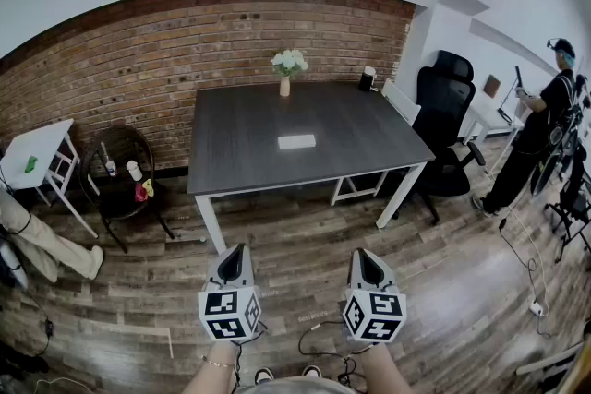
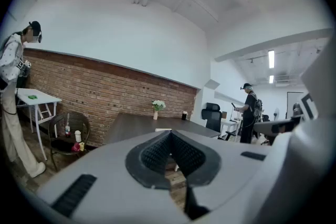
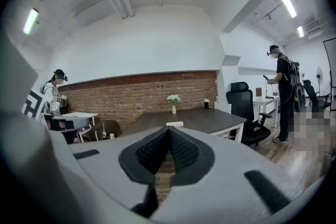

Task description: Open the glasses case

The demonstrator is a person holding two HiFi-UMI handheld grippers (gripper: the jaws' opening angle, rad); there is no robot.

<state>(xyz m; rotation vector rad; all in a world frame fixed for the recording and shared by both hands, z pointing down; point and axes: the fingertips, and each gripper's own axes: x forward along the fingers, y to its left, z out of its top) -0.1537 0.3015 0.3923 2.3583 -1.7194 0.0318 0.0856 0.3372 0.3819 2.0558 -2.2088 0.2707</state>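
Table (image 1: 240,134) bears glasses case (image 1: 296,141), well beyond left tool (image 1: 235,250), right tool (image 1: 363,255); both clenched empty.

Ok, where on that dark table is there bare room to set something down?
The dark grey table is mostly bare: its whole left half, the near strip before the flat white glasses case, and the right side. Only the far edge is busier, with the white-flower vase and the black cup.

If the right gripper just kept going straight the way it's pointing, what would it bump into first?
The right gripper has open air ahead, then probably the near edge of the dark table, roughly in line with the white glasses case. Depth is hard to judge.
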